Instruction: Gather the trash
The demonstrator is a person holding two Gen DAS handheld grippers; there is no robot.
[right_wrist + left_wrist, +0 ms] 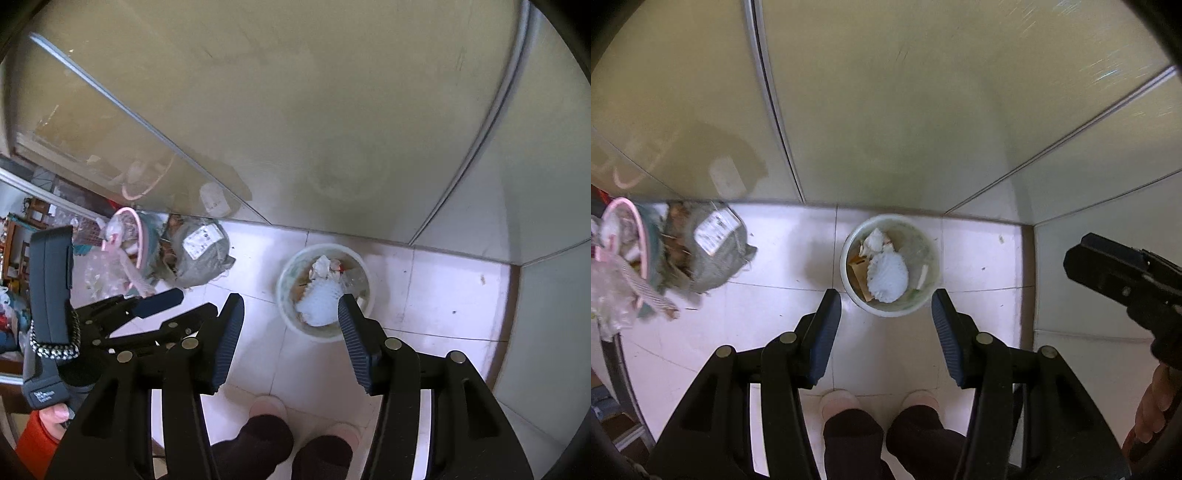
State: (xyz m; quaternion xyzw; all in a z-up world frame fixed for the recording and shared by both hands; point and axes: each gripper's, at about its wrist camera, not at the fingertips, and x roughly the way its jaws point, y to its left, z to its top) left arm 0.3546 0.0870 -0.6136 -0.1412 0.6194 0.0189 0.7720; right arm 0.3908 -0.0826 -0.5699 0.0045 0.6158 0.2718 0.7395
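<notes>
**Pale tile, a bin with rubbish in it, both tongs empty**

Glossy pale floor tiles meet a cabinet front, and right at that join stands the white bin (890, 265), round and open-topped. It already holds trash — a crumpled white paper (888, 272), a smaller wad behind it, and brown cardboard scraps (860, 276) down one side. So some rubbish lies where the task wants it; whether this session put it there I cannot tell.

My left gripper (886, 306) hangs above the near rim with its jaws spread wide and nothing between them. My right gripper (291, 314) hovers likewise, jaws apart and empty, one finger crossing the bin's edge in its own view.

What may be left, as I judge it, sits off to the left: a grey bag (201, 254) with a white label, slumped on the floor against the cabinet, and just beside it a pink-rimmed basket (138, 240) stuffed with crinkled plastic and fabric. Whether that heap counts as trash to gather or as a second collection point, these views do not settle. A few dark specks dot the tiles near the bin.

Little blocks the way — only the person's slippers (839, 402) and dark trouser legs directly below the tongs.
</notes>
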